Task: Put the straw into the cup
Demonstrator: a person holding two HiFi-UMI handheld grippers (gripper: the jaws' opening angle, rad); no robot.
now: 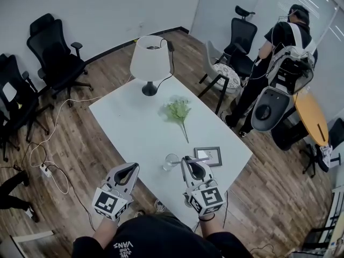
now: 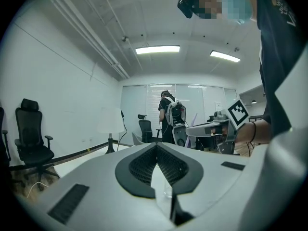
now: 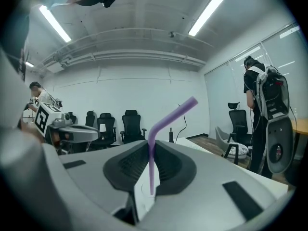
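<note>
A clear glass cup (image 1: 171, 162) stands near the front edge of the white table (image 1: 134, 122). My right gripper (image 1: 188, 159) hovers just to its right, shut on a purple bendy straw (image 1: 198, 159). In the right gripper view the straw (image 3: 153, 162) stands upright between the jaws of the right gripper (image 3: 149, 146), its bent top leaning up and to the right. My left gripper (image 1: 133, 167) is to the left of the cup, shut with nothing in it. In the left gripper view a bit of the cup (image 2: 167, 192) shows through the gap behind the closed tips of the left gripper (image 2: 156, 146).
On the table stand a white lamp (image 1: 150, 61), a green plant sprig (image 1: 179, 112) and a small picture frame (image 1: 208, 155) right of the cup. Black office chairs (image 1: 54, 52) line the left wall. A person with a backpack (image 1: 285, 52) stands at the far right.
</note>
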